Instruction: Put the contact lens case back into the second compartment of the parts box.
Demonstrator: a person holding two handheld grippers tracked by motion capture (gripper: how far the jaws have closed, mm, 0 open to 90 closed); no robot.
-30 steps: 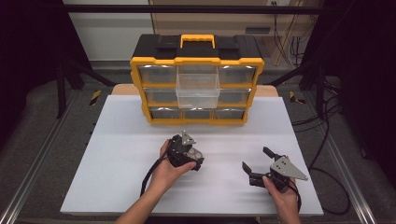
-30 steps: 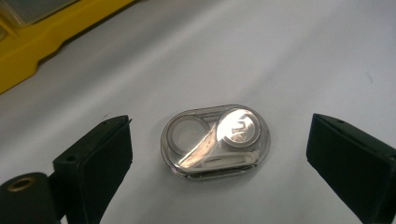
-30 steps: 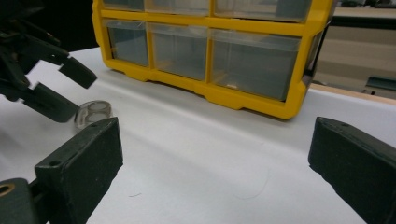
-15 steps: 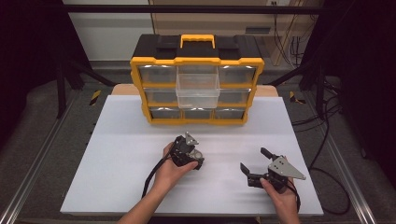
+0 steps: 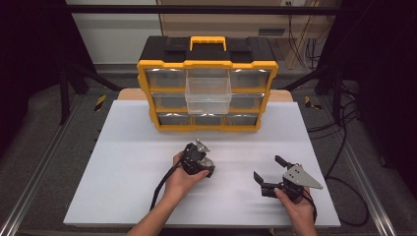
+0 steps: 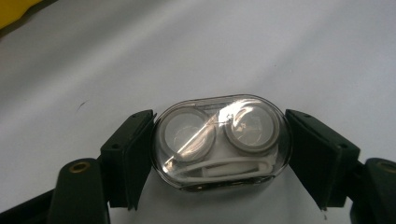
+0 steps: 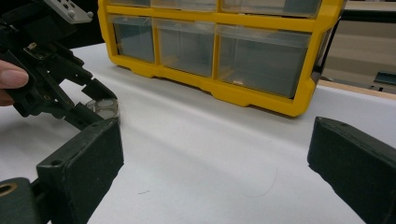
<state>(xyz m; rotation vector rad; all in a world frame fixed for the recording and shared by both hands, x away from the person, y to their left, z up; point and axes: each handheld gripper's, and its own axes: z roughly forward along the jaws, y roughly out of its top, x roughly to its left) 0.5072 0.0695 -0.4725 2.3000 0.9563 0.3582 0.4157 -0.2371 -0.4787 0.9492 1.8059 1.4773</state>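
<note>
Bright, even light falls on the white worktop while the surroundings stay dark; shadows are faint. Glare streaks the clear case in the left gripper view, where the near black tongs blur softly.

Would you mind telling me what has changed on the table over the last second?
Very little. The right gripper edged slightly toward the person, jaws open. The left gripper stayed put around the clear lens case; the yellow organizer kept its middle drawer pulled out.
</note>
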